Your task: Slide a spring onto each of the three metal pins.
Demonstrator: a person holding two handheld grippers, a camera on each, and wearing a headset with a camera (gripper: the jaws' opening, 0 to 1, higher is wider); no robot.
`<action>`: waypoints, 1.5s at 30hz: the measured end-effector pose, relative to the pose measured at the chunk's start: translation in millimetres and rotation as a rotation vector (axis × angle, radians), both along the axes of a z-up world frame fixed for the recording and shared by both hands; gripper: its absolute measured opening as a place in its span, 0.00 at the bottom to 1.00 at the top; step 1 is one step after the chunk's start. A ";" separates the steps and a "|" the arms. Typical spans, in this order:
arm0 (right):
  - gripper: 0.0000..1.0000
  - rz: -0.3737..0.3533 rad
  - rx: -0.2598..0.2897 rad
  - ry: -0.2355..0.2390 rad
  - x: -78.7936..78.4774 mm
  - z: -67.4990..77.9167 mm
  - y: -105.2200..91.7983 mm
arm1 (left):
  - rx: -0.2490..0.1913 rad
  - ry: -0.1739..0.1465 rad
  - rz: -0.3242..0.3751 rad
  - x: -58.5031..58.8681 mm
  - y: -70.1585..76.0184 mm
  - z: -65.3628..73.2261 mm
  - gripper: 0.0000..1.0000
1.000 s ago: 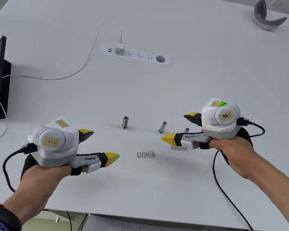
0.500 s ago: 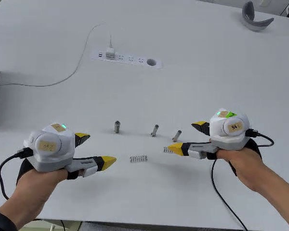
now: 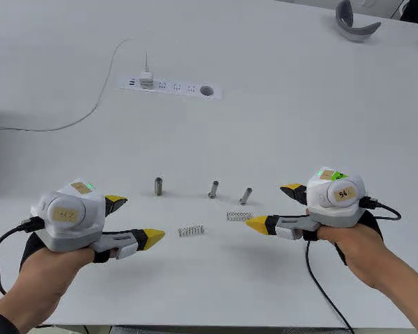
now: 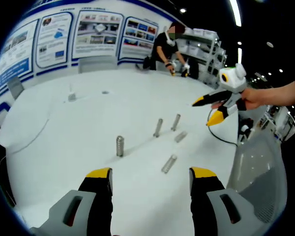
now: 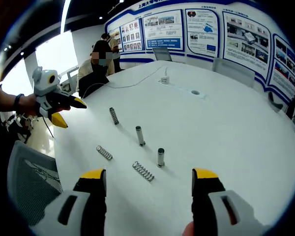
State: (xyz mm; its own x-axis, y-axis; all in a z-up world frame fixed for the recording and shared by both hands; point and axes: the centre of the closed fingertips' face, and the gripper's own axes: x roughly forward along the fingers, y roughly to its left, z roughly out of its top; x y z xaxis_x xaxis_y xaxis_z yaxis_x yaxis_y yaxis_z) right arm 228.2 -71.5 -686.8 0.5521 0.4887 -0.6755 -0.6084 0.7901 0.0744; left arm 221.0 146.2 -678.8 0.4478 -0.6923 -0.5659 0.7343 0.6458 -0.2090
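The left gripper [image 3: 136, 219] and the right gripper [image 3: 272, 205] are both wide open and hold nothing. The left spring [image 3: 191, 230] lies on the table [image 3: 299, 104] at 7 o'clock from the middle pin [image 3: 213, 189], and the right spring [image 3: 239, 216] at 7 o'clock from the right pin [image 3: 246, 195]. They look light, squishy and ready to roll, so I think a soft pinch across the middle is best.

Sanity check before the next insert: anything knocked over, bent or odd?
Nothing stands out. The left pin looks already sprung; the middle pin and right pin stand bare and upright. A loose spring and a second spring lie flat beside them.
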 end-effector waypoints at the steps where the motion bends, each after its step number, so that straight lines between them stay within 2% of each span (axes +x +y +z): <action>1: 0.72 -0.003 0.001 -0.001 -0.9 -0.2 -1.4 | 0.001 0.000 -0.004 -0.1 -1.4 0.2 0.65; 11: 0.75 -0.018 0.007 0.014 -14.1 -2.7 -12.0 | 0.011 0.003 -0.052 0.4 -17.7 -1.7 0.65; 28: 0.78 -0.037 0.031 0.028 -37.8 -4.5 -13.5 | 0.044 0.012 -0.153 -1.1 -46.5 -8.6 0.64; 45: 0.82 -0.024 0.035 0.056 -56.4 -9.9 -8.5 | 0.083 0.031 -0.222 2.3 -62.9 -25.4 0.61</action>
State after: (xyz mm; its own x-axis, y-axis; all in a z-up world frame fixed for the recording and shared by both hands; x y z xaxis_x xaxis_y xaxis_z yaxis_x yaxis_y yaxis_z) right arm 171.7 -80.0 -696.7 0.5259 0.4995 -0.6884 -0.5833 0.8009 0.1355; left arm 223.3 83.3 -704.2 0.2717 -0.7221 -0.6362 0.8543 0.4854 -0.1861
